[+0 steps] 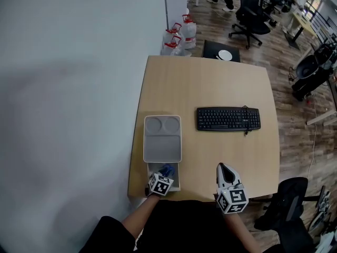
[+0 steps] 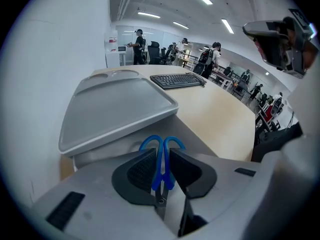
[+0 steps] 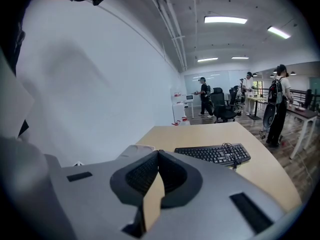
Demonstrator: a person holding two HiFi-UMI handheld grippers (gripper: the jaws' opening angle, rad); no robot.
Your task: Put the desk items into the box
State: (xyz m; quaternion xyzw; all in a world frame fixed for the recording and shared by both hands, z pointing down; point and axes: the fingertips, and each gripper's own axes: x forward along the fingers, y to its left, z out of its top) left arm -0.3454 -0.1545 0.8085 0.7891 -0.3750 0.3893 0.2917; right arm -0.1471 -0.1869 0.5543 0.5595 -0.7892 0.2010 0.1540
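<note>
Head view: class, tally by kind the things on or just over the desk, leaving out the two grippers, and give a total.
Keyboard: 1
Box: 1
Grey lid: 1
Blue scissors: 1
Total: 4

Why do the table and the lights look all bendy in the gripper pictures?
Left gripper view: a wide-angle lens bows the table edge and darkens the corners. Right gripper view: same bending, and the ceiling lights glare white. Head view: straighter lines, with a soft grey shadow on the wall.
</note>
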